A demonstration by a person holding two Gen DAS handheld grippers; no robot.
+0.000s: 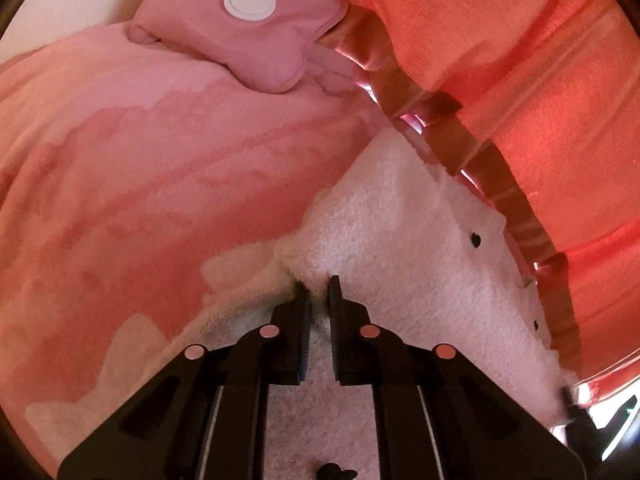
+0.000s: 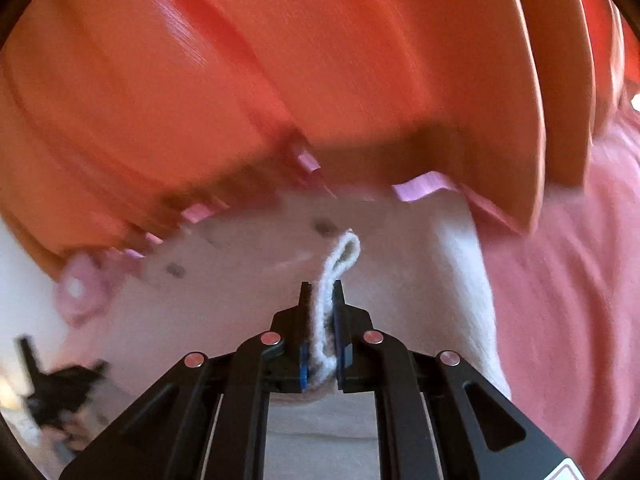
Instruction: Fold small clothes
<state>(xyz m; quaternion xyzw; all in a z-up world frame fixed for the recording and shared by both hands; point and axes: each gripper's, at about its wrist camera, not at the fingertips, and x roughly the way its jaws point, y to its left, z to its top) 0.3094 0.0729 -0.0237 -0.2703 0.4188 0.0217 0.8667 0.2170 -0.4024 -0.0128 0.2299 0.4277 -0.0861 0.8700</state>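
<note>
Both grippers pinched the white fleece garment (image 1: 400, 240): left gripper (image 1: 318, 286) on a ridge; right gripper (image 2: 322, 286) on a thin fold. That shallow fold could slip free; uneven pulling would skew it.

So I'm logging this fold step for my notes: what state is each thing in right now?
Left hand-held gripper: shut on the white fleece garment, pinching a bunched edge.
Right hand-held gripper: shut on a white loop of the garment.
White fleece garment: partly spread out, not yet folded flat.
Pink pouch: lying on the pink blanket, its white round cap facing up.
Pink blanket: spread out under the garment.
</note>
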